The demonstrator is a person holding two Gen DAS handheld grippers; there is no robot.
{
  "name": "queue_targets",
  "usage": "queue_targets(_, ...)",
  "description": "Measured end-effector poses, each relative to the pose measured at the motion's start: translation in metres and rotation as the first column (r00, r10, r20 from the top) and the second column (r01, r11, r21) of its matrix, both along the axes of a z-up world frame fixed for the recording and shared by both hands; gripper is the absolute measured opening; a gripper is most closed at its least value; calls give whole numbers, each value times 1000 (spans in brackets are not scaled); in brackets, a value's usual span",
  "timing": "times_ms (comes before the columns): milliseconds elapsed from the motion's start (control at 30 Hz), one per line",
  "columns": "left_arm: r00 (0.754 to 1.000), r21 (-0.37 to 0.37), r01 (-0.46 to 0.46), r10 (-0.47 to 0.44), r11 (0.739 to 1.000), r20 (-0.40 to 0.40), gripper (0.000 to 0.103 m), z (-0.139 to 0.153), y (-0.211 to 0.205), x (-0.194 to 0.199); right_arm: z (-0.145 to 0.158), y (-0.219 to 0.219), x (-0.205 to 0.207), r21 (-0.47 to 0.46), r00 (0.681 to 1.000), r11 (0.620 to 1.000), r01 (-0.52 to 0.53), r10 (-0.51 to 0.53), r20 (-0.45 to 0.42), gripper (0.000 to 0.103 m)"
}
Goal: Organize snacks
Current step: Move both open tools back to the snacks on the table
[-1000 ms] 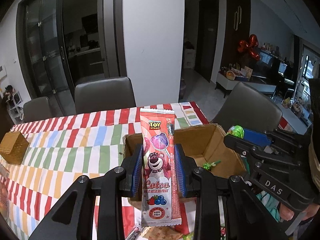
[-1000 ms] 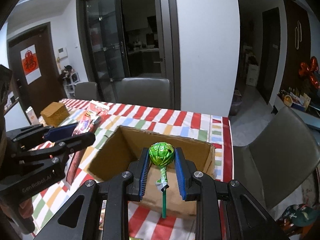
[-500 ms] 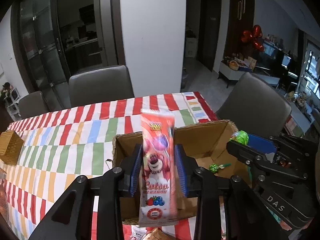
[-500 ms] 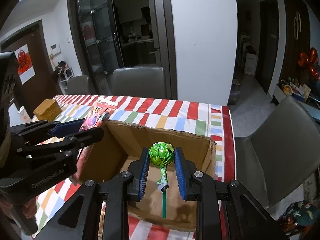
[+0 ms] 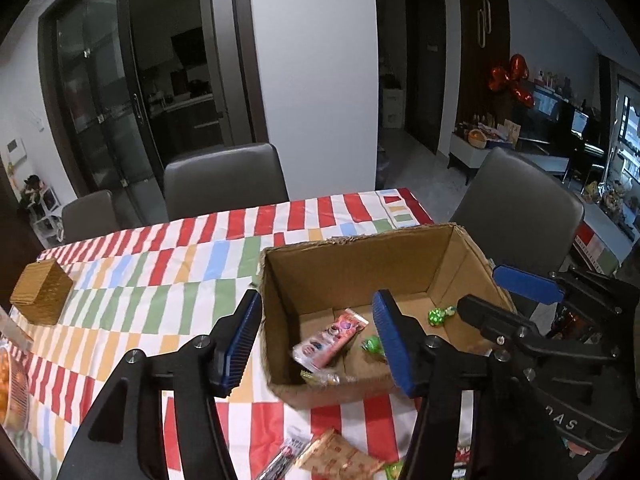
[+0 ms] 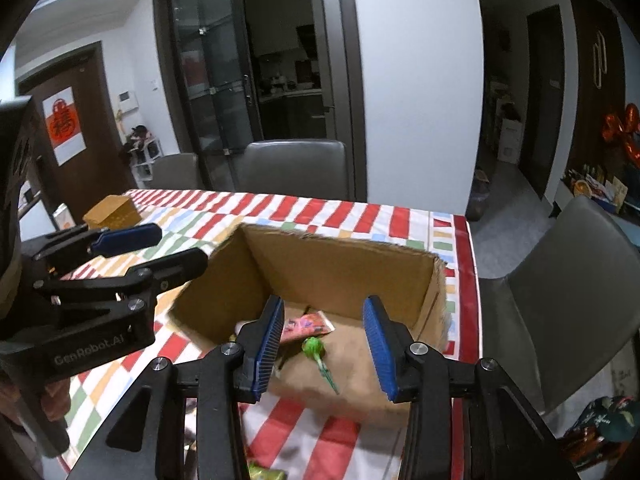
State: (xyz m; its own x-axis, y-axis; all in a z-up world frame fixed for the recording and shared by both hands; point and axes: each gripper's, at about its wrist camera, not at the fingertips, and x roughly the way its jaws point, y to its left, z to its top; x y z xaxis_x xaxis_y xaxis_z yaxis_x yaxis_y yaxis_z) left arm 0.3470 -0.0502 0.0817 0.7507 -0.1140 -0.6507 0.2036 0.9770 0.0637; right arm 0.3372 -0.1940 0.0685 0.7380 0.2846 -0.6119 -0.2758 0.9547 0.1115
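Above the cardboard box [image 5: 400, 256] our left gripper [image 5: 316, 340] and right gripper [image 6: 324, 344] have just been opening, fingers released; pink packet [image 5: 332, 338] and green lollipop [image 6: 314, 348] lie inside.

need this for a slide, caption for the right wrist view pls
Right gripper, jaws just opened, above the cardboard box with a green lollipop and pink candy packet inside.

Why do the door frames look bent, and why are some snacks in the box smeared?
Both wrist views come through fisheye lenses, so straight lines bow toward the dark corners. In the right wrist view the green lollipop is streaked by motion; in the left wrist view the pink packet in the cardboard box looks soft too. The room behind is dim.
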Motion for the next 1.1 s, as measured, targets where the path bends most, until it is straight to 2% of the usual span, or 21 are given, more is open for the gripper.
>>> queue_targets(167, 1000, -1, -9, 9, 1000, 12, 60, 1, 8, -29, 1, 7, -28, 3, 999, 1000, -21, 21, 31, 45)
queue_targets(533, 999, 42, -29, 28, 999, 35, 64, -4, 17, -90, -4, 19, -75, 7, 996, 997, -82, 82, 37, 45)
queue_targets(1100, 996, 23, -72, 73, 997, -42, 71, -44, 34, -161, -35, 24, -127, -37, 992, 991, -126, 125, -27, 45)
